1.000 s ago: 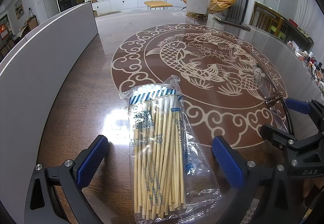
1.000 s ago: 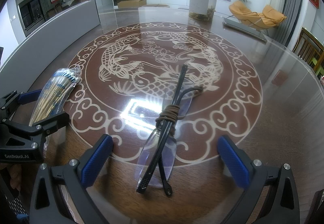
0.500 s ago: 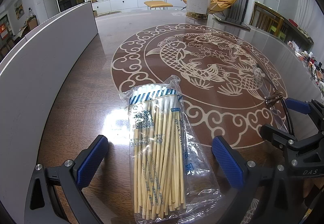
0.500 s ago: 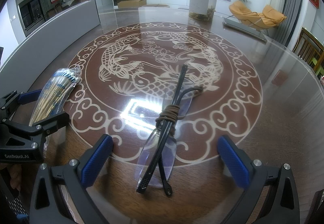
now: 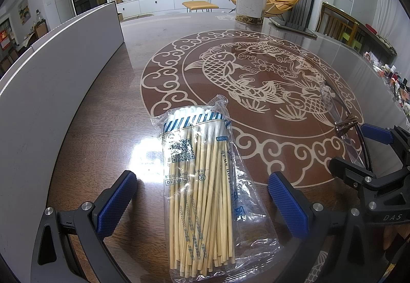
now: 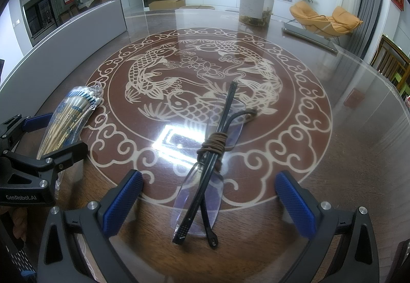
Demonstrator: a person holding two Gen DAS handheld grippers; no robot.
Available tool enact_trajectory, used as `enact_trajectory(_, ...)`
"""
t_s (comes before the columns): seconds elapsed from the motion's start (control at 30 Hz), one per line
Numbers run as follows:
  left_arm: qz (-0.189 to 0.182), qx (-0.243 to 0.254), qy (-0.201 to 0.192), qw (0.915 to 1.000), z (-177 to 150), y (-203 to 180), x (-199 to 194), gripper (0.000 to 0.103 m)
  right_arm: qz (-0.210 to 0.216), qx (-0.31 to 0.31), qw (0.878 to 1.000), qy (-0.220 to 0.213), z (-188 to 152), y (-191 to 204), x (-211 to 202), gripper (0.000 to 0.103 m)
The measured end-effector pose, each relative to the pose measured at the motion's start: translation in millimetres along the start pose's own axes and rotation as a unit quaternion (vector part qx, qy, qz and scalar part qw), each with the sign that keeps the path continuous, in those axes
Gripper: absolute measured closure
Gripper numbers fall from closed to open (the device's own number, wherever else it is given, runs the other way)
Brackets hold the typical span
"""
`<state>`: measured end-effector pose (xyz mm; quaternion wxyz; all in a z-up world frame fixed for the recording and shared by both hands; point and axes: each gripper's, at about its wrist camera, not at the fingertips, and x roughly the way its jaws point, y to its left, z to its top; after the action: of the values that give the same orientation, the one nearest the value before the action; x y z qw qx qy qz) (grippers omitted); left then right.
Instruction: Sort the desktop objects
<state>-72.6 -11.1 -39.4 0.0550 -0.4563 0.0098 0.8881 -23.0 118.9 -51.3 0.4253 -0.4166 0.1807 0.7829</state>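
A clear plastic bag of long wooden cotton swabs (image 5: 202,190) lies on the table, its near end between the blue pads of my left gripper (image 5: 202,202), which stands open around it without touching. The same bag (image 6: 69,121) shows at the left of the right wrist view. Folded rimless glasses (image 6: 207,173) with black arms and a brown cord wound round them lie between the pads of my right gripper (image 6: 208,202), also open. In the left wrist view the glasses (image 5: 344,126) and the right gripper's body sit at the right edge.
The dark table (image 6: 346,155) carries a round fish pattern under glass. A tall clear jar (image 6: 256,5) and a flat grey tablet-like slab (image 6: 310,35) stand at the far side. A grey partition panel (image 5: 51,73) runs along the left edge.
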Motion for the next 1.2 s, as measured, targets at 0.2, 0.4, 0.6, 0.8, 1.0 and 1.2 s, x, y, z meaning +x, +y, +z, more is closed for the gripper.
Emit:
enact_trajectory(0.2, 0.0, 0.0, 0.0, 1.0, 0, 0, 0, 0.0, -0.001, 0.001, 1.0, 0.0, 0, 0, 0, 0.0)
enact_trajectory(0.4, 0.0, 0.0, 0.0, 1.0, 0, 0, 0, 0.0, -0.003, 0.005, 1.0, 0.0, 0, 0, 0, 0.0)
enact_trajectory(0.6, 0.0, 0.0, 0.0, 1.0, 0, 0, 0, 0.0, -0.006, 0.01, 1.0, 0.001, 0, 0, 0, 0.0)
enact_trajectory(0.8, -0.001, 0.001, 0.001, 1.0, -1, 0, 0, 0.0, -0.006, 0.018, 1.0, 0.0, 0, 0, -1, 0.0)
enact_trajectory(1.0, -0.033, 0.05, 0.051, 0.9969, -5, 8, -6, 0.0, 0.08, 0.096, 0.992, -0.004, -13, -40, -20, 0.0)
enact_trajectory(1.2, -0.034, 0.054, 0.041, 0.9971, -18, 10, -13, 0.0, 0.075, 0.095, 0.992, 0.027, -15, -44, -19, 0.0)
